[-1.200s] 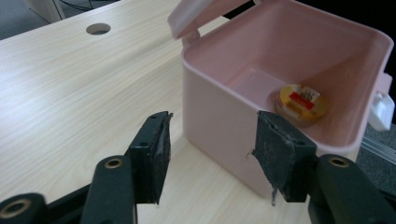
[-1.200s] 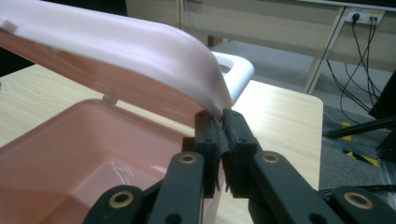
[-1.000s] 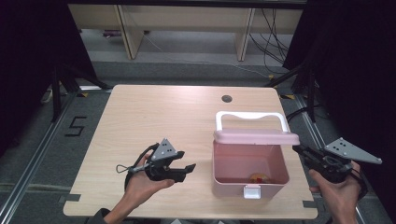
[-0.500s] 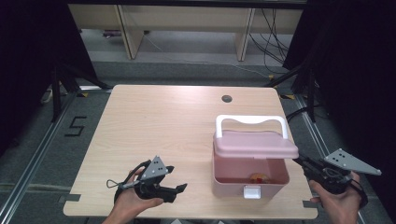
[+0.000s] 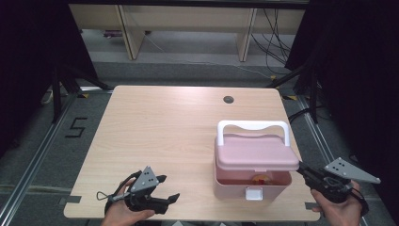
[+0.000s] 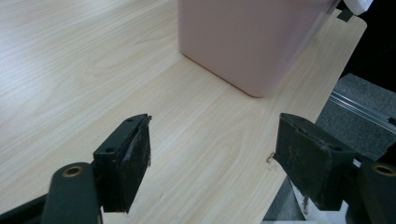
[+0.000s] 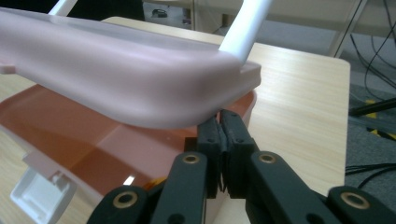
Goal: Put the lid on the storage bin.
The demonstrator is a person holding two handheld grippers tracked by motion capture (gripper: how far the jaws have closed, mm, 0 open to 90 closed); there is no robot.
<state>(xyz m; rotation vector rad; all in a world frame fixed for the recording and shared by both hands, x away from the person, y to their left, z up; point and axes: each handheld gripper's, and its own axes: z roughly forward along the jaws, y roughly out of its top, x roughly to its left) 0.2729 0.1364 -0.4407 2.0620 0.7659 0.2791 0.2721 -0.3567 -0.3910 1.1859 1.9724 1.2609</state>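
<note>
A smooth pink plastic box [image 5: 251, 181] sits on the pale wood-grain table [image 5: 164, 127], toward its near right corner, rounded at the edges, with a white hoop handle [image 5: 253, 126] standing up and a small white latch [image 5: 253, 193] on the front. Its lid [image 5: 256, 153] hangs part-open, tilted above the translucent tub, something small and red-yellow lying inside. The right gripper [image 7: 221, 135] has its black jaws pressed together, tips tucked under the lid's right edge. The left gripper [image 5: 167, 189] sits at the table's near edge, well left of the box; its jaws have just been opening and stand spread, nothing between them. A dark round grommet [image 5: 228, 99] marks the far side.
</note>
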